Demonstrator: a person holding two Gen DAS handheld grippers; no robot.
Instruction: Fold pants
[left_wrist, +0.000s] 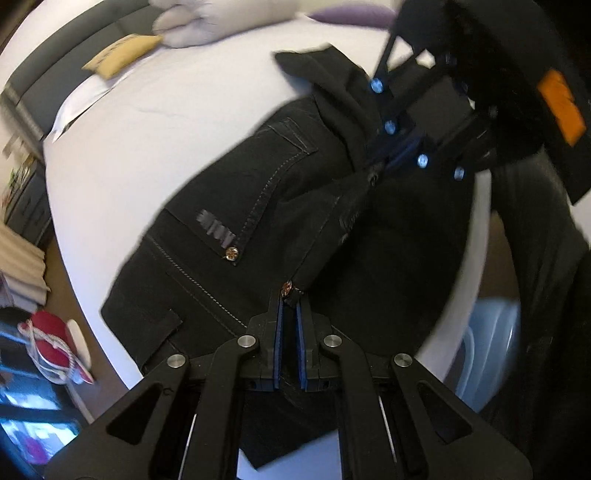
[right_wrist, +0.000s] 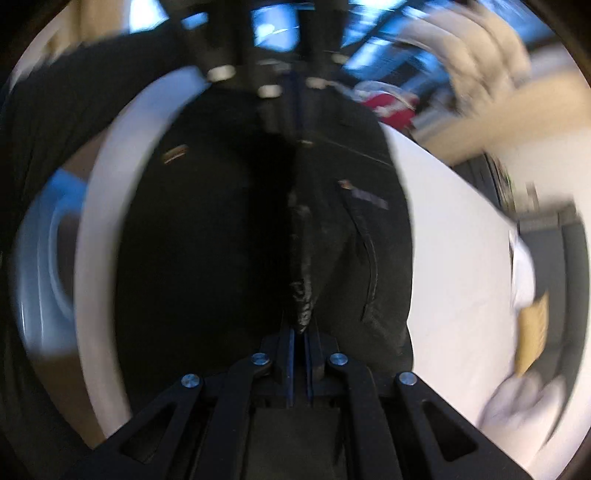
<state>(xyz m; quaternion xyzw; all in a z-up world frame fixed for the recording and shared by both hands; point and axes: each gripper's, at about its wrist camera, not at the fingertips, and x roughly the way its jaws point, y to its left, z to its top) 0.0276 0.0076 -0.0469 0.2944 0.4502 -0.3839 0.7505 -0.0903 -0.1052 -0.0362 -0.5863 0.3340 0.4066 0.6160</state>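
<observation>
Black pants (left_wrist: 236, 206) with grey stitching and copper rivets are held above a white bed (left_wrist: 155, 122). My left gripper (left_wrist: 290, 301) is shut on the waistband edge by a rivet. My right gripper (left_wrist: 380, 168) shows at upper right in the left wrist view, shut on the far end of the same edge. In the blurred right wrist view the pants (right_wrist: 221, 240) hang between both grippers; my right gripper (right_wrist: 300, 330) pinches a bunched fold, and the left gripper (right_wrist: 295, 107) faces it at the top.
A yellow cushion (left_wrist: 122, 53), a grey plush toy (left_wrist: 199, 22) and a purple pillow (left_wrist: 354, 14) lie at the bed's far side. A red bag (left_wrist: 55, 343) sits on the floor to the left. A pale blue tub (left_wrist: 487, 343) stands by the bed's right edge (right_wrist: 103, 229).
</observation>
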